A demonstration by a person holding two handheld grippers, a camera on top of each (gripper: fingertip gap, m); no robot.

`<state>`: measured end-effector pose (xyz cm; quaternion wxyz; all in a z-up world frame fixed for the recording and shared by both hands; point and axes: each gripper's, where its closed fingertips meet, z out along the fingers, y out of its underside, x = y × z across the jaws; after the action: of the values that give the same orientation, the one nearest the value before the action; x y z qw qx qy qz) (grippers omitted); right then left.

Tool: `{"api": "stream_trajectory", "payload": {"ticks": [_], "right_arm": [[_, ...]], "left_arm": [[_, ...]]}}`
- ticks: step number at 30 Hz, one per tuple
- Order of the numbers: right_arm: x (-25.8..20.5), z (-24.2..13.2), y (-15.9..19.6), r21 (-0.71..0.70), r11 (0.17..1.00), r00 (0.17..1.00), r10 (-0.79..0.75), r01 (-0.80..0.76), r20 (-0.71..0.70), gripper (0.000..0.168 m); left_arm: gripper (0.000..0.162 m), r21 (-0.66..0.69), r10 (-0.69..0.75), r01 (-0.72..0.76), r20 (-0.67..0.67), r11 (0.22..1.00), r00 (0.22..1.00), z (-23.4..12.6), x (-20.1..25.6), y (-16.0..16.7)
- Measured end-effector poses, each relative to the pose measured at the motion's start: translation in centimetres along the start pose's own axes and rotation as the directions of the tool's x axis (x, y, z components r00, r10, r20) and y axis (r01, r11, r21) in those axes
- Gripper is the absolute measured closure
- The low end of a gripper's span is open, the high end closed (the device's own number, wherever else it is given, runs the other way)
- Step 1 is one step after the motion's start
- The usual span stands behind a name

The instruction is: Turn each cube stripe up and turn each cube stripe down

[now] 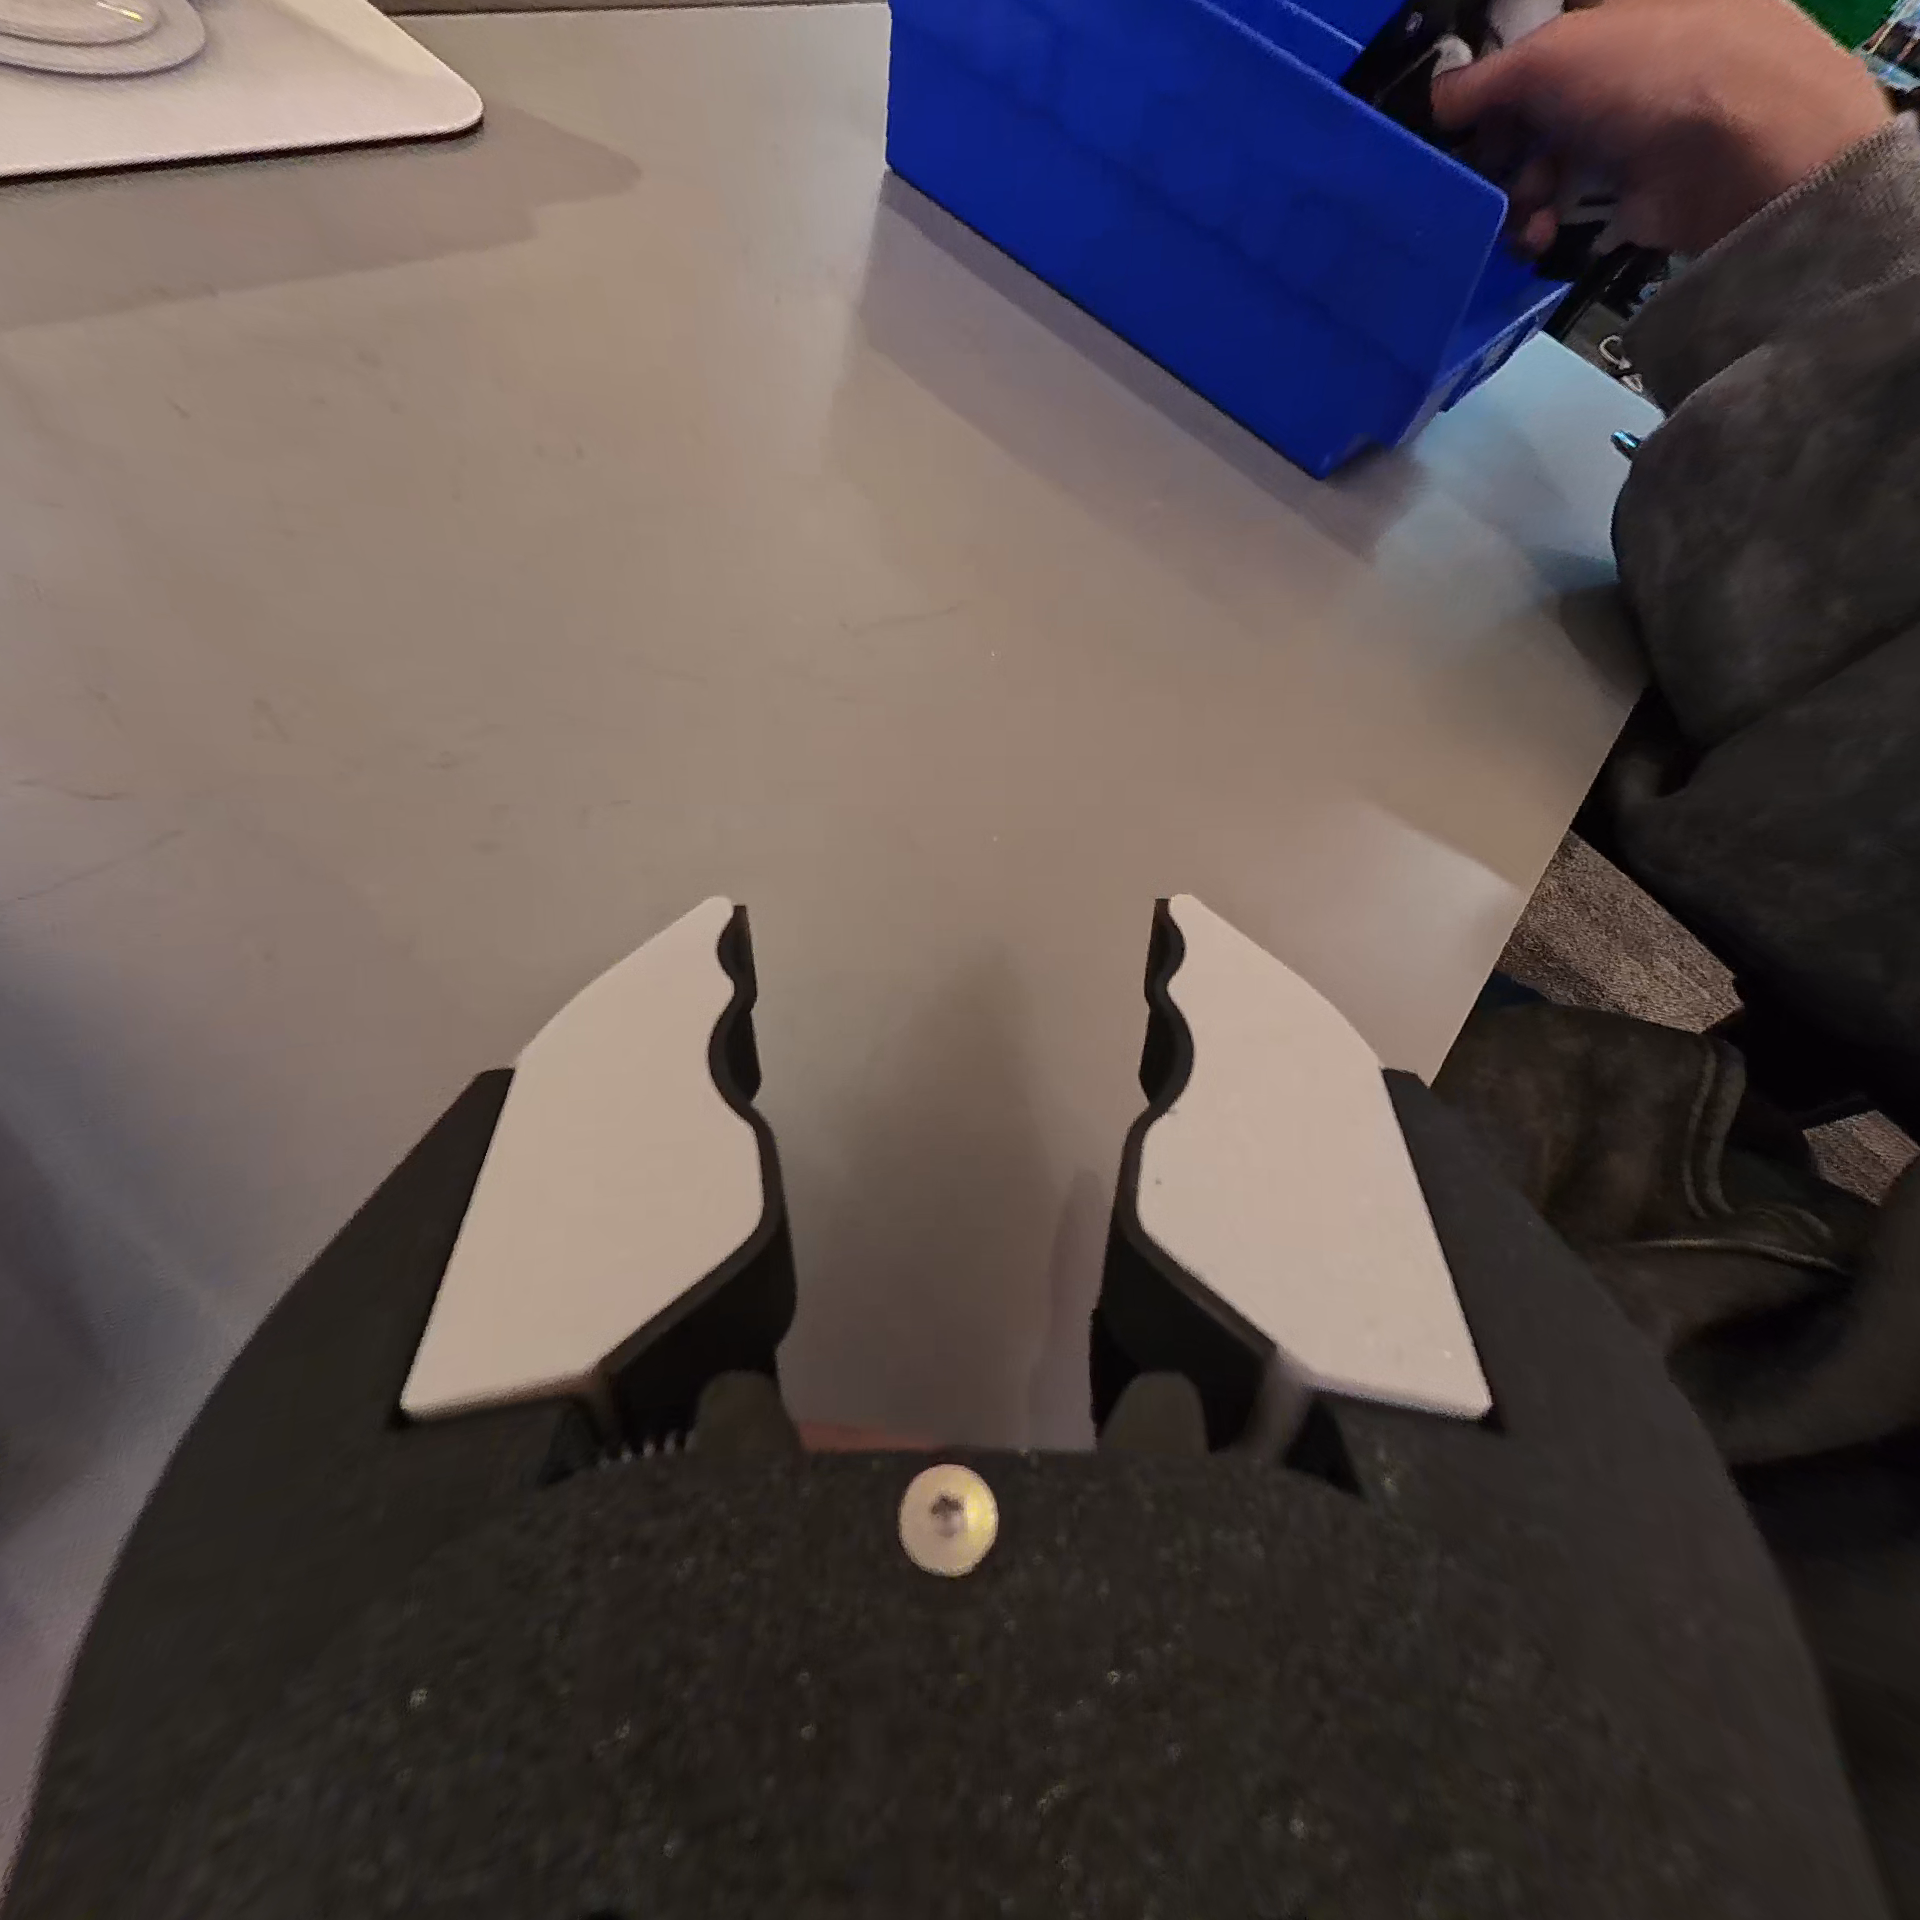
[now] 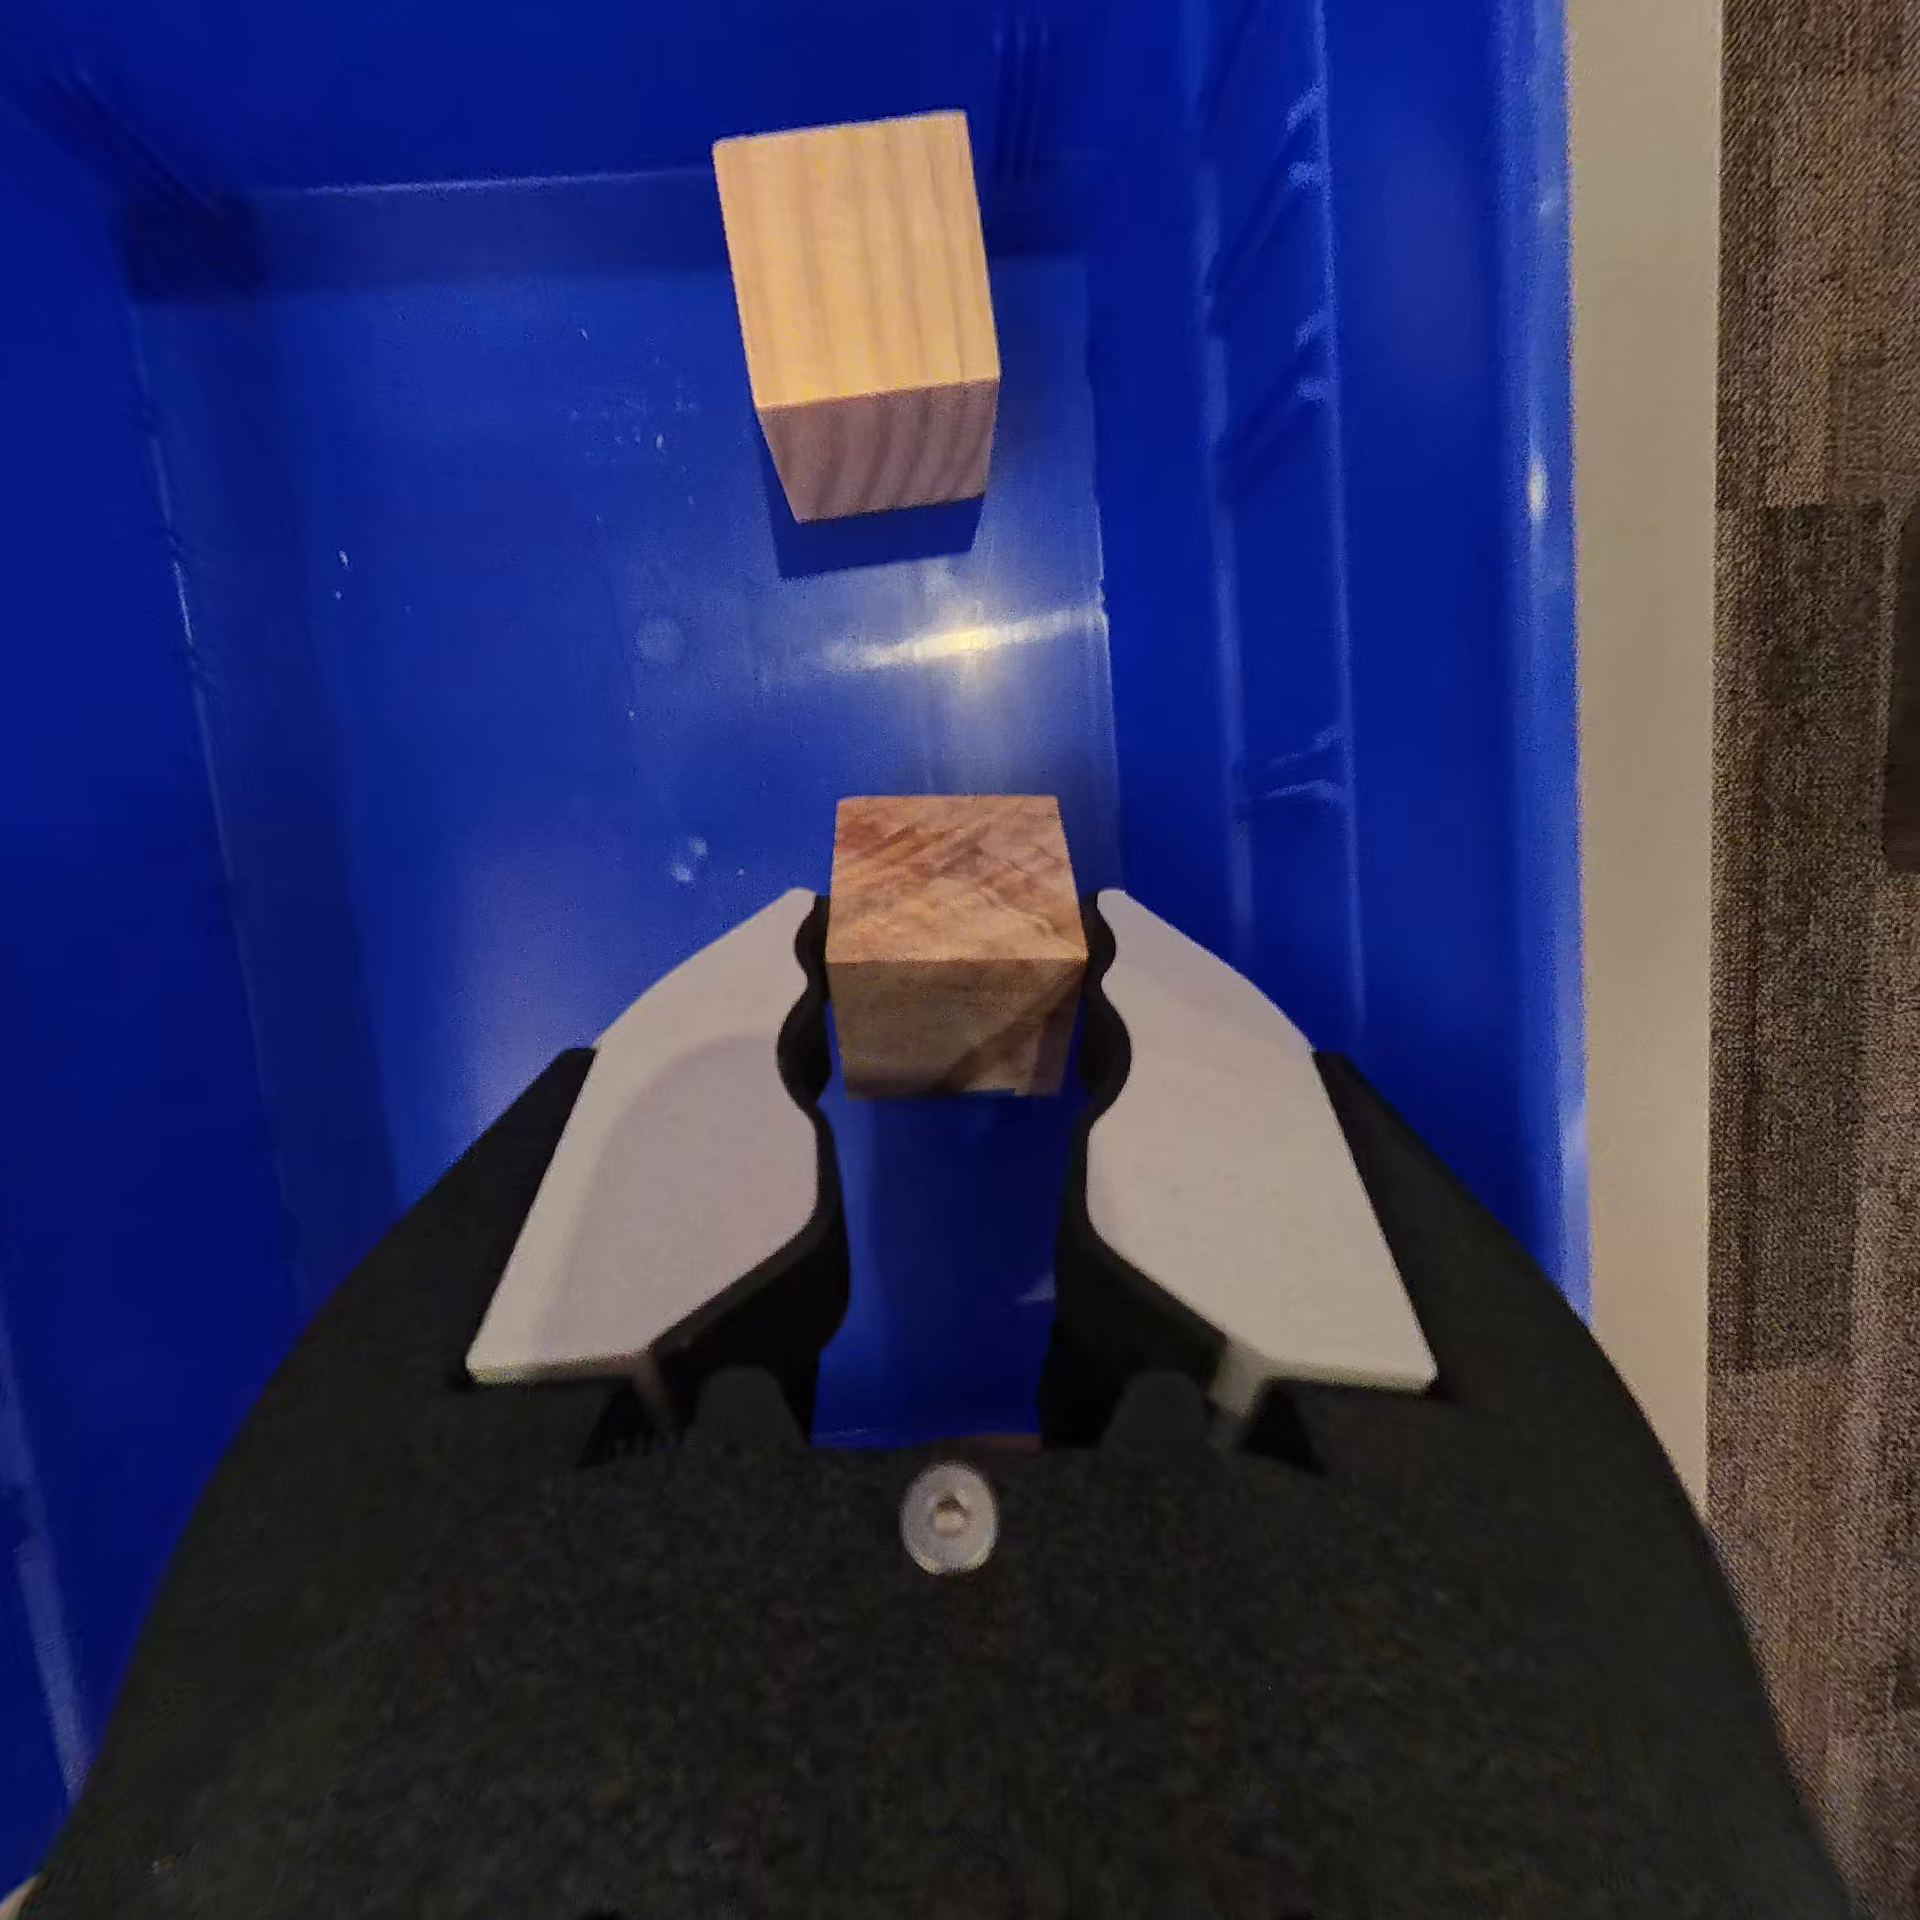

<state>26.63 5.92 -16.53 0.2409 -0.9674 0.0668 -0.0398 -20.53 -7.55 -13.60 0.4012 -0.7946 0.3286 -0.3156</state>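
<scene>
Nearest the lens, the right hand-held gripper (image 2: 954, 935) has its fingertips on either side of a darker wooden cube (image 2: 951, 951) inside the blue bin (image 2: 416, 727), apparently clamping it. A paler cube (image 2: 862, 301) sits further up the frame, well apart. No stripe shows on either, so picking the wrong face to turn up is a real risk. Only the tips seem to hold the cube, so it could twist out mid-turn or knock the bin wall at right. Over bare tabletop (image 1: 623, 571), the left hand-held gripper (image 1: 951, 925) hangs spread, empty.
</scene>
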Motion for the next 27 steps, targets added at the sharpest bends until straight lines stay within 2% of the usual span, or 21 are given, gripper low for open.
{"api": "stream_trajectory", "payload": {"ticks": [4,6,9,11,13,14,15,17,18,20,22,24,27], "right_arm": [[0.0,-1.2,0.1,0.031,0.999,1.0,-0.015,0.015,-0.013,0.117],[0.0,-3.6,-0.7,0.096,0.995,0.999,-0.02,0.023,-0.033,0.114],[-2.1,-9.7,-3.6,0.311,0.949,0.998,-0.064,0.061,0.0,0.114],[-7.4,-14.4,-5.3,0.509,0.857,0.97,-0.188,0.087,0.151,0.114],[-15.6,-18.7,-4.9,0.668,0.742,0.848,-0.391,0.06,0.358,0.113],[-20.2,-20.4,-3.5,0.713,0.701,0.731,-0.498,0.023,0.466,0.114],[-24.7,-21.7,-1.2,0.721,0.693,0.579,-0.58,-0.017,0.572,0.114],[-31.6,-22.7,5.3,0.644,0.764,0.255,-0.616,-0.035,0.745,0.117],[-33.7,-22.3,8.2,0.6,0.8,0.154,-0.593,-0.003,0.791,0.12],[-36.1,-21.4,11.8,0.554,0.832,0.07,-0.555,0.035,0.829,0.12],[-37.1,-20.9,13.4,0.51,0.857,0.035,-0.514,0.071,0.857,0.121],[-37.2,-20.1,13.5,0.507,0.856,0.053,-0.514,0.104,0.856,0.12],[-36.9,-19.4,12.7,0.51,0.854,0.096,-0.519,0.102,0.849,0.12]], "left_arm": [[0.09,-0.004,0.016,-0.016,0.002,1.0,1.0,-0.1,0.1,0.0],[0.09,-0.005,0.02,-0.02,0.005,1.0,1.0,-0.1,0.1,0.0],[0.09,0.0,0.026,-0.026,0.013,1.0,1.0,-0.2,0.0,-0.1],[0.091,-0.002,0.026,-0.026,0.017,1.0,1.0,-0.3,-0.1,-0.2],[0.091,-0.001,0.02,-0.02,0.018,1.0,1.0,-0.6,-0.2,-0.3],[0.091,0.005,0.013,-0.013,0.014,1.0,1.0,-0.8,-0.2,-0.5],[0.091,0.007,0.004,-0.005,0.009,1.0,1.0,-1.2,-0.1,-0.7],[0.089,0.026,-0.023,0.023,-0.002,0.999,1.0,-3.0,-0.3,-1.9],[0.089,0.051,-0.032,0.032,0.016,0.998,0.999,-4.5,-1.0,-2.9],[0.09,0.03,-0.027,0.024,0.112,0.999,0.993,-8.0,-3.9,-4.1],[0.089,-0.111,-0.039,0.072,0.277,0.991,0.96,-11.2,-9.1,-3.6],[0.089,-0.185,-0.134,0.228,0.416,0.956,0.9,-13.6,-14.6,-3.2],[0.095,-0.18,-0.4,0.513,0.433,0.839,0.807,-13.5,-20.2,-3.1]]}}
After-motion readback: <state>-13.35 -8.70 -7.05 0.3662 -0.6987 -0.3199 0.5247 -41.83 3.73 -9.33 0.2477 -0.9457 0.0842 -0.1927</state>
